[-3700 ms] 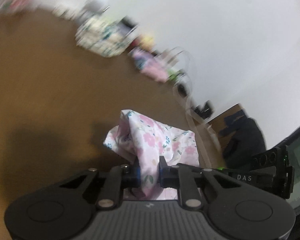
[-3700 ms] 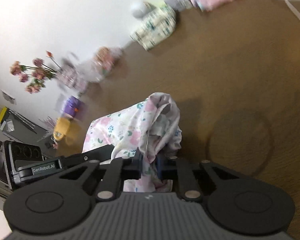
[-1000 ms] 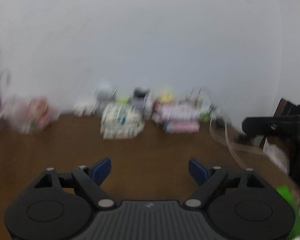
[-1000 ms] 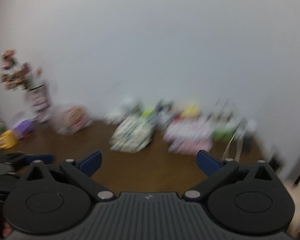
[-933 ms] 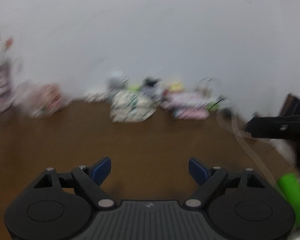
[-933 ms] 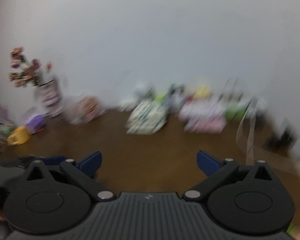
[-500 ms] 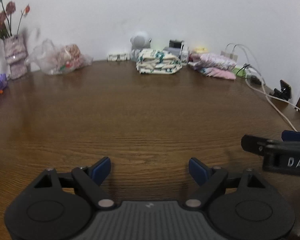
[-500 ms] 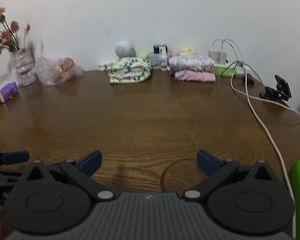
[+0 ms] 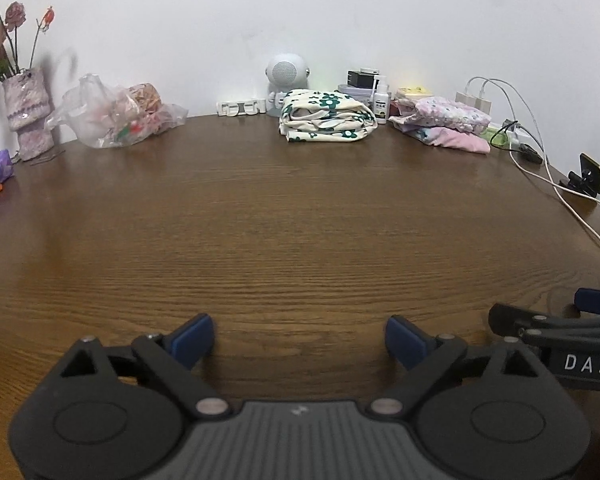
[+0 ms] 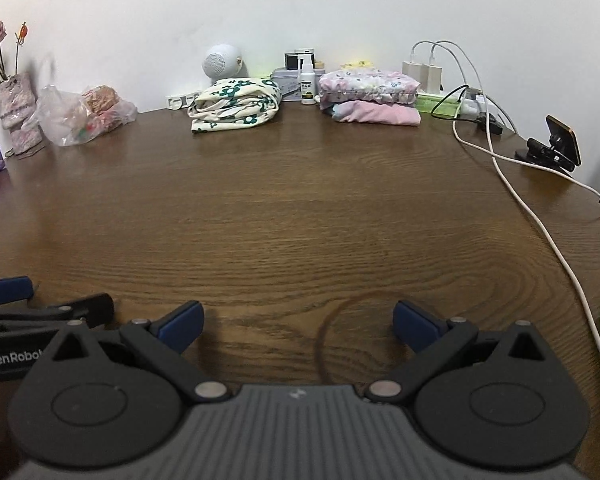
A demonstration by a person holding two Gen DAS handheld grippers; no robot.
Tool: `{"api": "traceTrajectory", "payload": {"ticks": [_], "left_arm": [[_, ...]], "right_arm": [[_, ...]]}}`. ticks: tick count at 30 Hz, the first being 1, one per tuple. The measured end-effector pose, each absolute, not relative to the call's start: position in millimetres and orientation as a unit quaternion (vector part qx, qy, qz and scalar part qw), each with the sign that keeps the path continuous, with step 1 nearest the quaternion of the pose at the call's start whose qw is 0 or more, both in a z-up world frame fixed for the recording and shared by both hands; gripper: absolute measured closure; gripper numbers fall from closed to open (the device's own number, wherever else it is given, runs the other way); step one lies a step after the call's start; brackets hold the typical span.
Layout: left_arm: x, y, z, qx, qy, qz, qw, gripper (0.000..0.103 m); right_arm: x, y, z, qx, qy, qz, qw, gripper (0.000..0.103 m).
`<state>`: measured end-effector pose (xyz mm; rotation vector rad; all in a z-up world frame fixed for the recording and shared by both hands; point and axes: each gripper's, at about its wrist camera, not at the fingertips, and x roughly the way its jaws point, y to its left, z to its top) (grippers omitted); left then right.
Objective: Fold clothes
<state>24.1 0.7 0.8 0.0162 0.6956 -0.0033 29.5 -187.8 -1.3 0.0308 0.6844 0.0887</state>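
1. The left gripper [image 9: 299,334] tilts downward over the near part of the brown wooden table [image 9: 300,216]. Its blue-padded jaws stand wide, have just been opening further, and nothing lies between them.
2. The right gripper [image 10: 298,320] hangs at a similar downward tilt, just beside the left one on its right. Its jaws are spread wide too, with only bare wood and a faint ring mark [image 10: 354,336] between them.
3. Each gripper shows at the edge of the other's view. White letters "DAS" run along the right gripper's side in the left view; "GenRobot" shows on the left gripper's side in the right view, cut off by the body in front.
4. The clothes lie far off against the white wall: a folded cream garment with green flowers [image 9: 327,116], and to its right a stack of pink floral garments [image 9: 446,124].
5. A small white bottle [image 10: 307,80] stands between the two piles; its label is too small to read.
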Motion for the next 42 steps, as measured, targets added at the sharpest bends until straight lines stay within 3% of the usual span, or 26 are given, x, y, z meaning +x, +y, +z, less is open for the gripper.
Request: {"api": "traceTrajectory", "payload": {"ticks": [3, 6, 42], "left_arm": [[23, 1, 1, 0.007, 0.340, 0.003, 0.940, 0.008], [22, 3, 0, 0.001, 0.344, 0.011, 0.939, 0.000], [15, 3, 1, 0.004, 0.346, 0.002, 0.938, 0.000]], "right_arm": [[29, -185, -2, 0.002, 0.340, 0.037, 0.940, 0.000], [28, -185, -3, -0.007, 0.341, 0.042, 0.939, 0.000], [18, -187, -3, -0.010, 0.341, 0.046, 0.939, 0.000]]}}
